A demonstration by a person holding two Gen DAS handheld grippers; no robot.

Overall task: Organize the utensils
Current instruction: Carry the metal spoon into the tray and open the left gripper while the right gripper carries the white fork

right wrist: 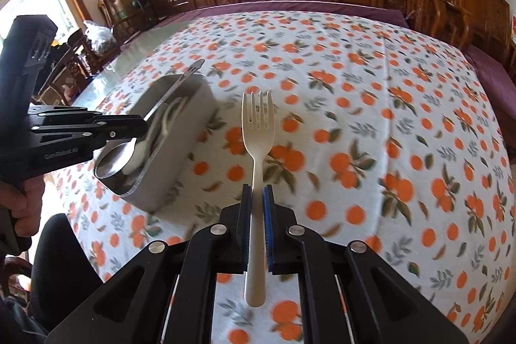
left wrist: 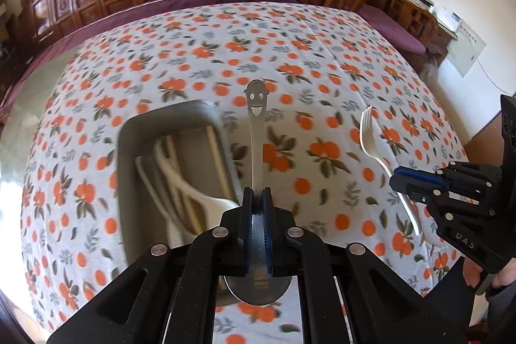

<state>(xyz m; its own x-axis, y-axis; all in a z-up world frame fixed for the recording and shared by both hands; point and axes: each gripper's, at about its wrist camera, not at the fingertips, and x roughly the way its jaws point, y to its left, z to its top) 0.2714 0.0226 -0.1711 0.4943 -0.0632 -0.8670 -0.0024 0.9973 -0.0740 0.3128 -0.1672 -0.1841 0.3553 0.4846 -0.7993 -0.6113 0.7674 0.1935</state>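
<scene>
A table (left wrist: 322, 60) covered in an orange-print cloth carries a grey tray (left wrist: 129, 150) holding pale utensils. The left gripper (left wrist: 257, 199) is clamped on a metal spoon (left wrist: 257, 131), held above the table just beside the tray, smiley-faced handle pointing away. The right gripper (right wrist: 257, 195) is clamped on a cream plastic fork (right wrist: 258, 124), held above the cloth, tines pointing away.

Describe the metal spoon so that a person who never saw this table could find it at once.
Start from the tablecloth printed with oranges, then the grey tray holding pale utensils. Above it the left gripper clamps the metal spoon. A smiling face cut into its handle end sets it apart from the cream fork.
</scene>
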